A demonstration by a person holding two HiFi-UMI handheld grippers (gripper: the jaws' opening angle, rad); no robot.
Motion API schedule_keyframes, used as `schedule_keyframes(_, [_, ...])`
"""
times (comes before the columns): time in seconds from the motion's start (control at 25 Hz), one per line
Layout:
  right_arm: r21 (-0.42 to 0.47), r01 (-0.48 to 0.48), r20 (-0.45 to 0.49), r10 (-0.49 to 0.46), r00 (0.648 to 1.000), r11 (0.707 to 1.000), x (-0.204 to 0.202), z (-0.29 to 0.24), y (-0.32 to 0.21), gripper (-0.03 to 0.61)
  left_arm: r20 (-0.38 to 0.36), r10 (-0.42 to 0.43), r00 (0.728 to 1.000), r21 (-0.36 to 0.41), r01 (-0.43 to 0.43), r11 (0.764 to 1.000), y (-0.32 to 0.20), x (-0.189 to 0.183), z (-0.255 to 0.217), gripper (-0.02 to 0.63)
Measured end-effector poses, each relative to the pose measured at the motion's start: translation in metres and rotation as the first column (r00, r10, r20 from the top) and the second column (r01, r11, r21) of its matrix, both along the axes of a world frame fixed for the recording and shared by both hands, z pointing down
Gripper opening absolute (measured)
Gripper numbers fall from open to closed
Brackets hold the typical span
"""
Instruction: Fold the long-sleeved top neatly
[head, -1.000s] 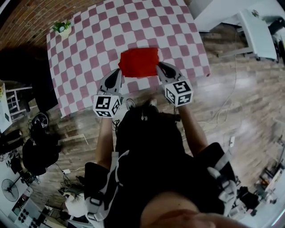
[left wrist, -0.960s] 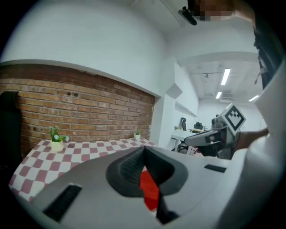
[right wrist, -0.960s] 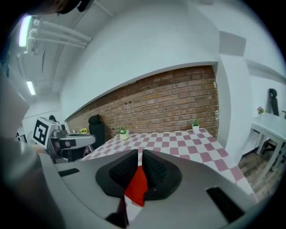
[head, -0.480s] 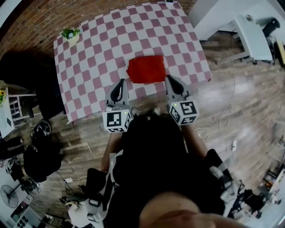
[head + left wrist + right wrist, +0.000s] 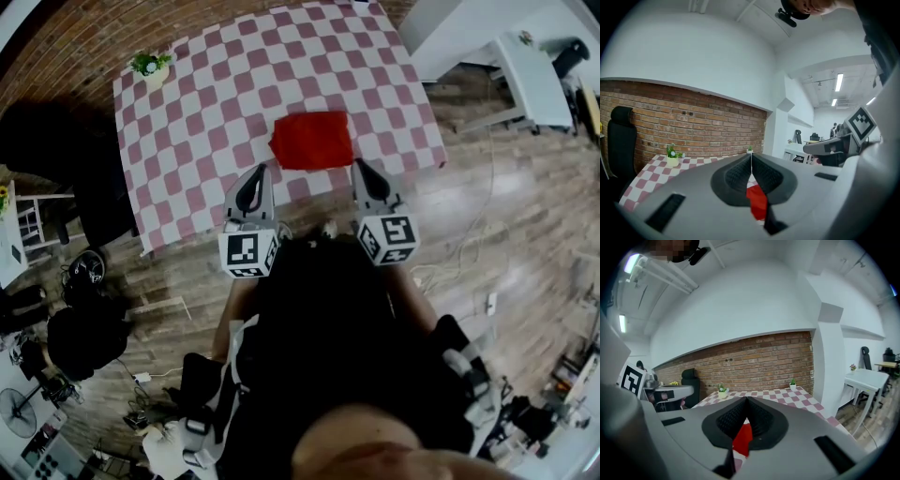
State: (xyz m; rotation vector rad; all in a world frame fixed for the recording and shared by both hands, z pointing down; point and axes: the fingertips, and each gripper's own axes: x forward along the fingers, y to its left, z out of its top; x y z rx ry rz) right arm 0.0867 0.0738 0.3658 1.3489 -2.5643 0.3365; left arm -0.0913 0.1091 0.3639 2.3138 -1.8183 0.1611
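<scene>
Head view: left gripper (image 5: 255, 174) and right gripper (image 5: 362, 168) hang at the counter's (image 5: 202, 112) near edge, each with jaws pressed together on nothing.
The red long-sleeved top (image 5: 312, 139) lies as a compact folded block close to that near edge, right of its middle, between the grippers and apart from both. The fold looks done, so the risk, as I judge it, is undoing it: a sleeve or gripper brushing the block could slide it off the near edge or spring the layers open. A checked cloth covers the counter; a potted plant (image 5: 149, 66) stands at its far left corner. Beyond run wooden floor (image 5: 506, 216) and a brick wall (image 5: 56, 47).
</scene>
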Motion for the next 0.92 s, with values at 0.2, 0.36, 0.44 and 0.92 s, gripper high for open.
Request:
schedule_keyframes(0.2, [-0.007, -0.014, 0.004, 0.014, 1.000, 1.000, 0.001, 0.001, 0.004, 0.009, -0.015, 0.007, 1.000, -0.006, -0.007, 1.000, 0.003, -0.001, 0.003, 0.008])
schedule_keyframes(0.36, [-0.011, -0.028, -0.001, 0.028, 1.000, 1.000, 0.005, 0.002, 0.007, 0.009, -0.014, 0.011, 1.000, 0.001, -0.011, 1.000, 0.005, 0.001, 0.003, 0.008])
schedule_keyframes(0.44, [-0.011, -0.027, -0.001, 0.027, 1.000, 1.000, 0.005, 0.002, 0.008, 0.009, -0.015, 0.017, 1.000, -0.001, -0.017, 1.000, 0.006, 0.003, 0.003, 0.008])
schedule_keyframes(0.92, [-0.017, -0.037, 0.002, 0.037, 0.999, 0.999, 0.002, 0.003, 0.012, 0.009, -0.016, 0.028, 0.999, -0.001, -0.028, 1.000, 0.010, 0.003, 0.006, 0.008])
